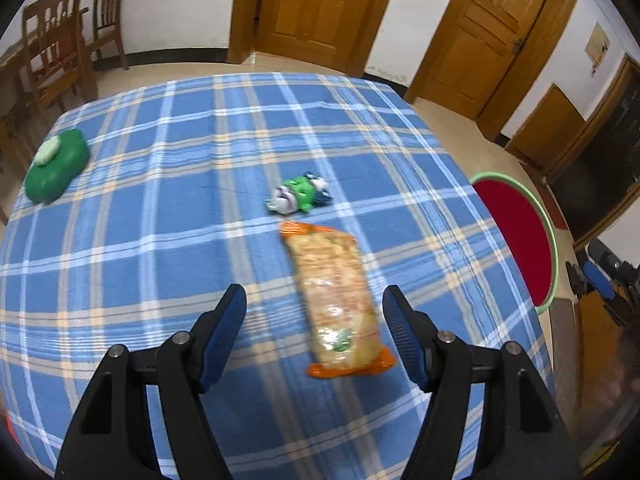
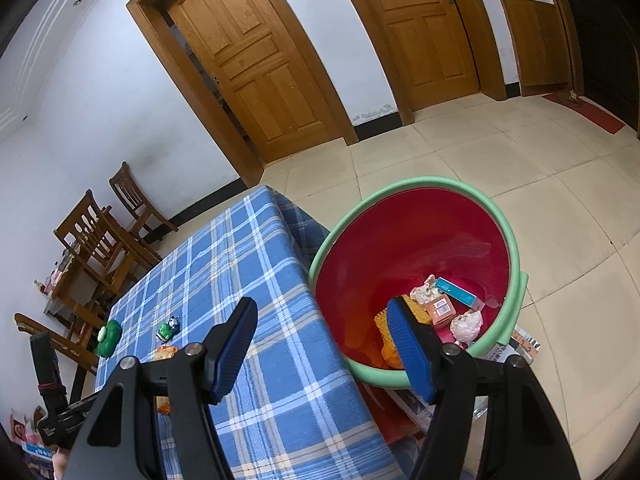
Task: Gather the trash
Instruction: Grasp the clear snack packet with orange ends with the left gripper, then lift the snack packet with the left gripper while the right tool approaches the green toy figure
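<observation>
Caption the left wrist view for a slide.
Open left hand-held gripper above orange snack packet on the plaid tablecloth.

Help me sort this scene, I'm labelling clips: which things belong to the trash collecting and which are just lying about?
Job:
orange snack packet
crumpled green wrapper
red basin holding trash
left gripper, open

Lying about:
green lidded container
wooden chairs
plaid tablecloth

tablecloth [image 1: 160, 200]: woven cloth, matt | snack wrapper [image 1: 336, 300]: glossy plastic | doors [image 1: 316, 4]: varnished wood
</observation>
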Demonstrator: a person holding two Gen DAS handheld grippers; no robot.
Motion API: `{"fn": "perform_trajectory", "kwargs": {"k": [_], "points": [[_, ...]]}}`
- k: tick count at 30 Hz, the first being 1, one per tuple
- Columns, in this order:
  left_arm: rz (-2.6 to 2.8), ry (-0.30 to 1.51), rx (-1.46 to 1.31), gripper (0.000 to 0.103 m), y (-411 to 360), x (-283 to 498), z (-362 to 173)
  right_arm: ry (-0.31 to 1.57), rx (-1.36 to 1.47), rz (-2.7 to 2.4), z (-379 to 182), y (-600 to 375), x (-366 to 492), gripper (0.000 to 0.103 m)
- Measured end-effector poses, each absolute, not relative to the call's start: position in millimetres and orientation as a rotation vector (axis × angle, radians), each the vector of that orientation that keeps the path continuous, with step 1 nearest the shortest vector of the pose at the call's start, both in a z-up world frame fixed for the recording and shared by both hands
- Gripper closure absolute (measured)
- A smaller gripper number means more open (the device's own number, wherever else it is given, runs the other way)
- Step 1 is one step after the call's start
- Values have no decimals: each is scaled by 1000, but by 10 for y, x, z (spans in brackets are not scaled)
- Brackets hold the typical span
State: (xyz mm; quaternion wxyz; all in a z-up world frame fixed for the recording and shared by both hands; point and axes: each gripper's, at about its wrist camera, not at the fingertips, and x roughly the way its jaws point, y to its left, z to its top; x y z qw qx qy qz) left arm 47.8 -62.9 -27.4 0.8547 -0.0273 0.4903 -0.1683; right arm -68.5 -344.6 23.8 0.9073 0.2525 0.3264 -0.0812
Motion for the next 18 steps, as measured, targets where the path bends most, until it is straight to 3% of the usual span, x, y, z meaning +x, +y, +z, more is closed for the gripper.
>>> {"fn": "perform_trajectory", "kwargs": {"k": [7,9,14,18], "points": [[-364,1050,-22,34,-813,510,-400,679,519,-163,236,-3436,-686,33],[-364,1051,-10,45,-841,523,-423,683,518,-161,232,-3423,-687,33],[-355,1047,-3,61,-841,529,-458,689,509,-152,230,-3364,-668,33],[-355,1040,-12,62,-824,517,-463,695,501,-139,239,-3304,-637,33]]}}
